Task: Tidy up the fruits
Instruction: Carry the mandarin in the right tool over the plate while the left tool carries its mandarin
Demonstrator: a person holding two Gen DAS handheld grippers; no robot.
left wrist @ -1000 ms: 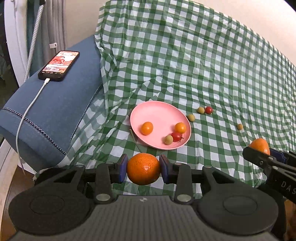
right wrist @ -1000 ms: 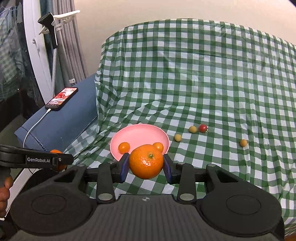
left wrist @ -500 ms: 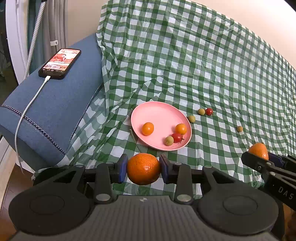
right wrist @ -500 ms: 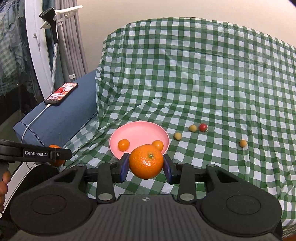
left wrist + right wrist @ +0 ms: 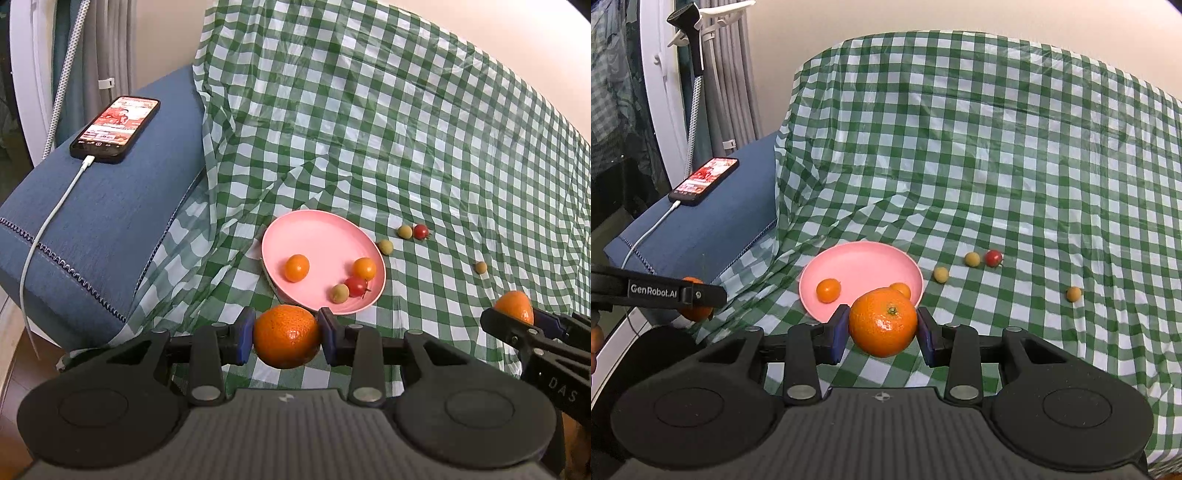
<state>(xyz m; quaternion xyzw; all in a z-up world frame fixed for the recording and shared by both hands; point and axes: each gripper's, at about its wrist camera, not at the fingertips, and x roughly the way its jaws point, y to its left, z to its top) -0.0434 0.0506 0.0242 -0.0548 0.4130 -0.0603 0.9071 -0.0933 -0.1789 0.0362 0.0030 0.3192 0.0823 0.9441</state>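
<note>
Left gripper [image 5: 286, 336]: jaws closed onto a mandarin [image 5: 286, 336], blue pads pressing both its sides, held clear above the green-checked cloth [image 5: 369, 147] just short of the near rim of the pink plate [image 5: 317, 236]. Right gripper [image 5: 882, 328]: jaws likewise clamped on a second mandarin [image 5: 882, 323], stem scar facing the camera, also at the plate's near edge.

Plate contents, left wrist view: one small orange fruit [image 5: 296, 268] at 9 o'clock, another [image 5: 364, 268] at 3 o'clock, and a red cherry tomato [image 5: 356, 286] touching a greenish-yellow one [image 5: 340, 293] at 5 o'clock. The plate's far half is bare. In the right wrist view the held mandarin hides the tomato pair and most of the second orange fruit.

Loose on the cloth, 2 to 3 o'clock of the plate: a yellow fruit [image 5: 940, 275] just beside the rim, a yellow and red pair [image 5: 982, 258] farther out, and a lone yellow fruit [image 5: 1073, 294] well apart. Open cloth lies beyond them.

At 9 to 10 o'clock a blue armrest [image 5: 103, 221] carries a phone [image 5: 115, 129] on a white cable [image 5: 48, 229]. Each view shows the other gripper at its margin, the left wrist view at the right edge, the right wrist view at the left edge.
</note>
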